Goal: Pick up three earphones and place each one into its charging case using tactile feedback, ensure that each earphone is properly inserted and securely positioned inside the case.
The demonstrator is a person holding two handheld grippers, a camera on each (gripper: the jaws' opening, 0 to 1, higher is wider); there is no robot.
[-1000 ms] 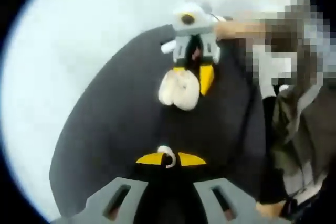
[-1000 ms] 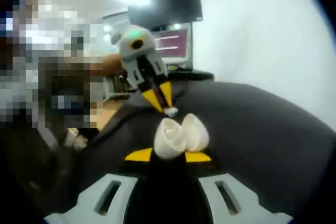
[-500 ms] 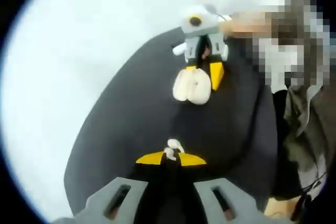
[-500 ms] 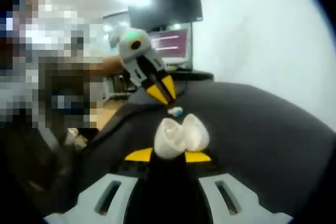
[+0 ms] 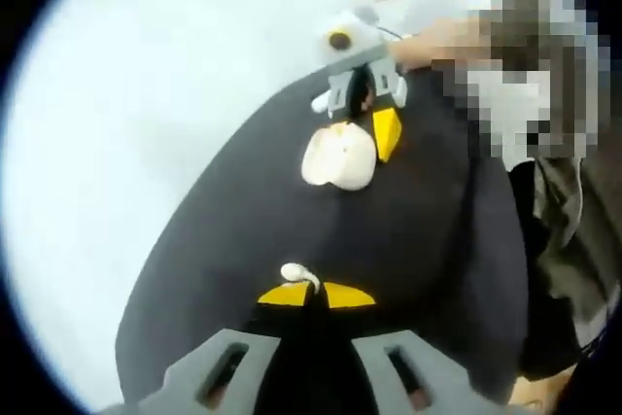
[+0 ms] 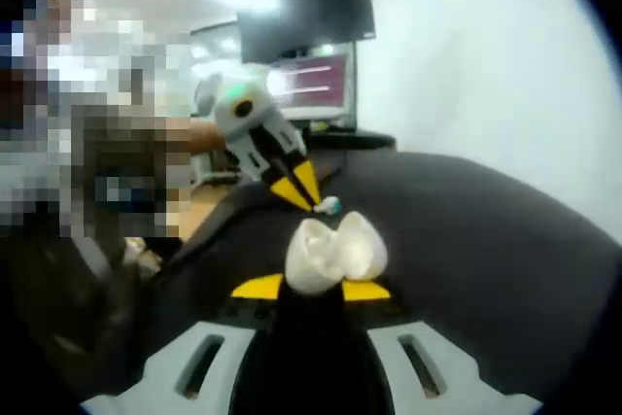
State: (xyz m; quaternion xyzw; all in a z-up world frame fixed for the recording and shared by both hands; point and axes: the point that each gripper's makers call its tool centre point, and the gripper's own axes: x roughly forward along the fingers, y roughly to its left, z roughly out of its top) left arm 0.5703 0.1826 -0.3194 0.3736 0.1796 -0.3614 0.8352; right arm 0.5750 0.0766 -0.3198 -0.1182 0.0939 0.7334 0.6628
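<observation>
White walls and a dark monitor (image 6: 309, 9) stood behind a black-covered bench (image 5: 243, 230). The left hand-held gripper (image 5: 313, 293) pinched a white earphone (image 5: 296, 273) between closed yellow tips. The right hand-held gripper (image 6: 313, 288) clamped the open white charging case (image 6: 335, 252) above the bench's middle.

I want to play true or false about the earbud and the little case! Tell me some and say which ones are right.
1. The left gripper pinches a white earphone. True.
2. The right gripper is empty. False: it holds the open white case.
3. The case lies flat on the black mat. False: it is held up between the right gripper's fingers.
4. The earphone is close above the case in the right gripper view. True.
5. The case is shut. False: its lid stands open.
</observation>
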